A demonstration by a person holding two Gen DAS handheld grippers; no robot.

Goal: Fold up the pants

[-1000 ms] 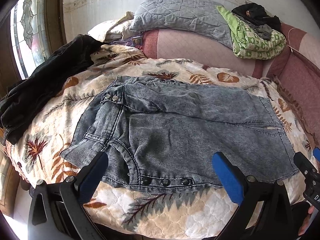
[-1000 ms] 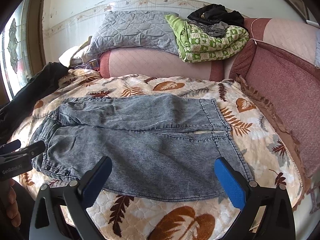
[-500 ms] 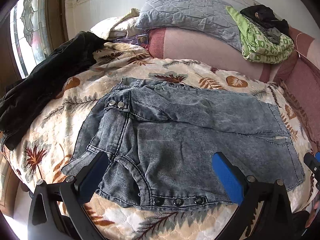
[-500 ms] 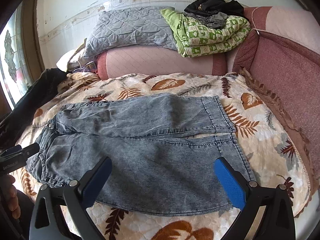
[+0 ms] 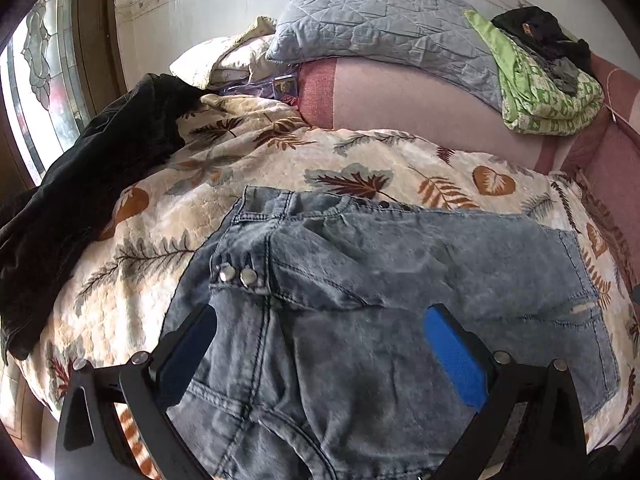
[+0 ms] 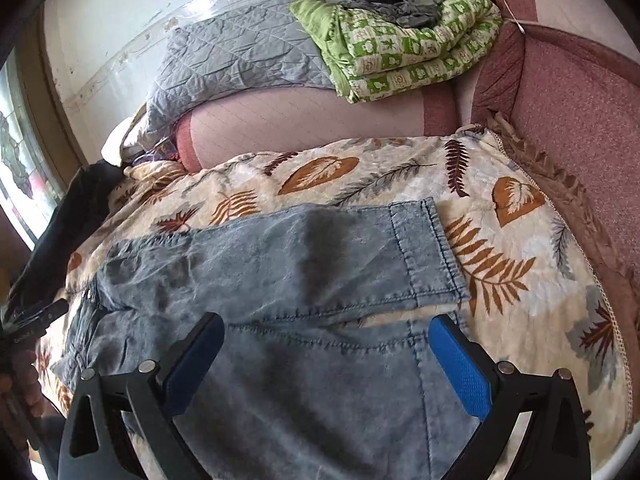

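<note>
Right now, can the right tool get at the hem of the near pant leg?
Probably yes. The right tool hangs open just over the jeans, and the near leg's hem lies flat between its fingers with nothing lying on top of it.

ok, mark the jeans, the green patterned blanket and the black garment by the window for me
jeans [image 5: 400, 264], left wrist view, upper thigh panel.
green patterned blanket [image 6: 404, 56], right wrist view, middle of the folded stack.
black garment [image 5: 92, 184], left wrist view, its middle, draped over the bed edge.
</note>
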